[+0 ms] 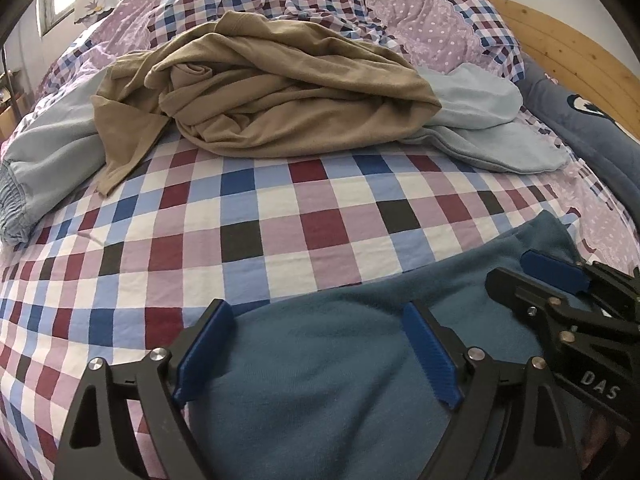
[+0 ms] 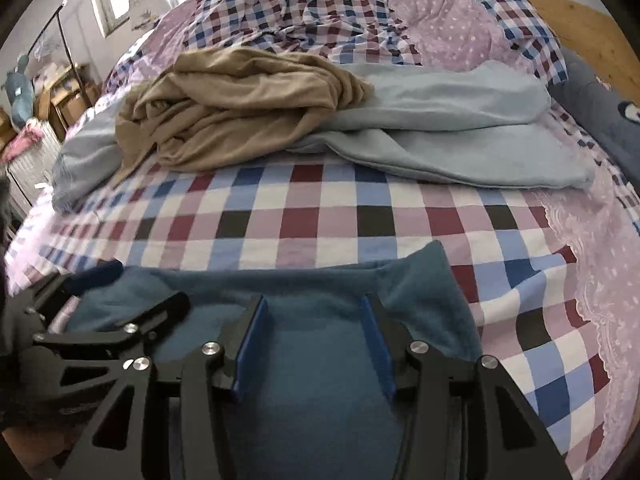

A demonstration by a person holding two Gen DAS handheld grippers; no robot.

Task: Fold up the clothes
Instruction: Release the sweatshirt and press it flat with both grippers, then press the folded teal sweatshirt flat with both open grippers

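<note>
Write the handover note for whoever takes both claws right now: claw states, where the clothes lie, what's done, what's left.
Left claw: open wide over the teal garment, gripping nothing.
Right claw: open partway over the same garment's far edge; no fabric pinched.
Teal garment lies on the near side of the checked bedspread; fold state unclear from here.
Tan garment sits crumpled on the light blue garment further back.
Done: nothing visibly finished.
Left: check the teal piece, then fold tan and light blue.
</note>
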